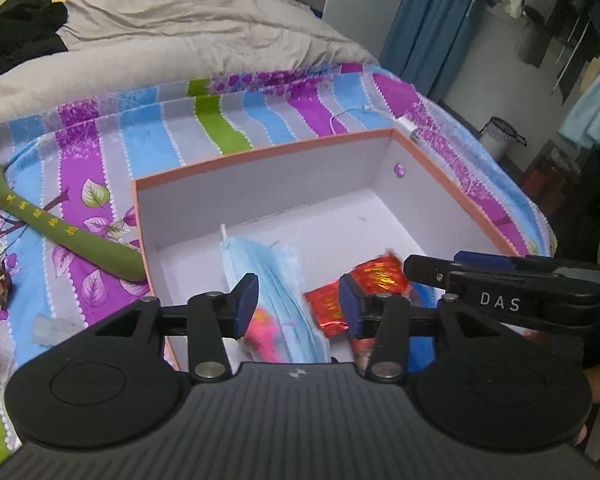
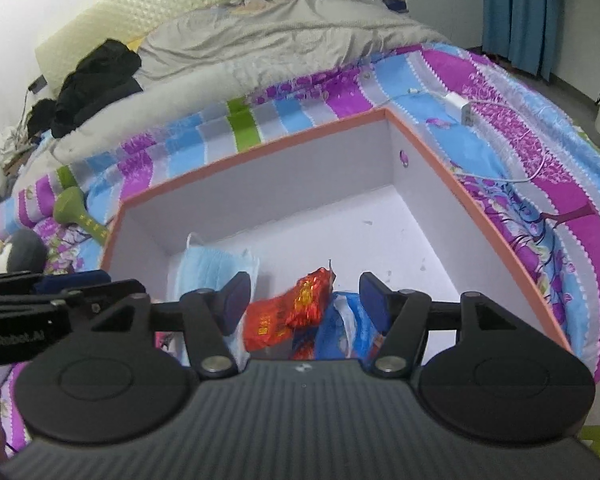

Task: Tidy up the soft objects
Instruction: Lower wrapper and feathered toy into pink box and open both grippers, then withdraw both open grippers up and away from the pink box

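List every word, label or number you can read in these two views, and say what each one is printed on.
"DAS": white letters on the right gripper, seen in the left wrist view.
"...enRobot.AI": start cut off, on the left gripper, seen in the right wrist view.
Yellow characters along the green massage hammer: too blurred to read.
Gold print on the red foil packets: too blurred to read.
Print on the blue packet: unreadable.
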`<state>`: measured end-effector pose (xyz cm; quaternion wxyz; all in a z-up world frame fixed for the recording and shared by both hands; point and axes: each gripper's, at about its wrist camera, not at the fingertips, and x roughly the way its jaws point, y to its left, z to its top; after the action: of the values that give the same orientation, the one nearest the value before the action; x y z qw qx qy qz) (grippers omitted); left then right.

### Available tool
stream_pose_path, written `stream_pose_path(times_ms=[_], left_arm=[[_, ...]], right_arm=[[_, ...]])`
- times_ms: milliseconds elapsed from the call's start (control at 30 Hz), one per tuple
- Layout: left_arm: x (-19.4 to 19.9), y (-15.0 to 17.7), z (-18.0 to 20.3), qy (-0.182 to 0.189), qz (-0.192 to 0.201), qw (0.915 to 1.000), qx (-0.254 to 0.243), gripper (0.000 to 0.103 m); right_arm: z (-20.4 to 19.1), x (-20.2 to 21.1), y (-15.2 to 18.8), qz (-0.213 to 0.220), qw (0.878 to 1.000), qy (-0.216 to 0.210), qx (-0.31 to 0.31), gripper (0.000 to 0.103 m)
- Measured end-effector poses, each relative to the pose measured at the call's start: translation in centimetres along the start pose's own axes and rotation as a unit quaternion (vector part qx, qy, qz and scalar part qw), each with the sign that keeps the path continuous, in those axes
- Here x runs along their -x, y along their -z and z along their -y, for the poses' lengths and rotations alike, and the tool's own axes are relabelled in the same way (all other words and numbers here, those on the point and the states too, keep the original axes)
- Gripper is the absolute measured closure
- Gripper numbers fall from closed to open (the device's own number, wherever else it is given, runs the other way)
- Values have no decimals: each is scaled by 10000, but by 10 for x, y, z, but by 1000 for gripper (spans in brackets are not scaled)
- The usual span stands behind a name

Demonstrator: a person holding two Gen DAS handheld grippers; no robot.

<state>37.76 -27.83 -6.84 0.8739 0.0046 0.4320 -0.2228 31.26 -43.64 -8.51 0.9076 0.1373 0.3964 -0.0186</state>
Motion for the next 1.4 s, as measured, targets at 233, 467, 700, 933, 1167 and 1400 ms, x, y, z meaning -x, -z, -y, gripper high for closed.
stream_pose_path(times_ms=[233,467,700,933,1167,1400], left_arm=[[56,3,9,-100,522,9986,-39,53],[120,19,18,-53,1001,9950,-41,53],[181,56,15,-26,1254,9921,-33,53],[232,106,-1,-114,1362,9906,52,53],[273,157,-18,-237,1475,9885,216,53],[293,204,-37,-417,1509,9866,458,53]], right_arm=[[-7,60,2,668,9977,-86,-77,40],[-20,108,16,908,9957,-176,66,40],[-52,150,45,1005,9938,-343,318,40],[-87,181,84,1010,9918,-553,561,40],[-114,199,123,976,9897,-729,757,40],[-138,200,161,884,9871,-855,1024,40]])
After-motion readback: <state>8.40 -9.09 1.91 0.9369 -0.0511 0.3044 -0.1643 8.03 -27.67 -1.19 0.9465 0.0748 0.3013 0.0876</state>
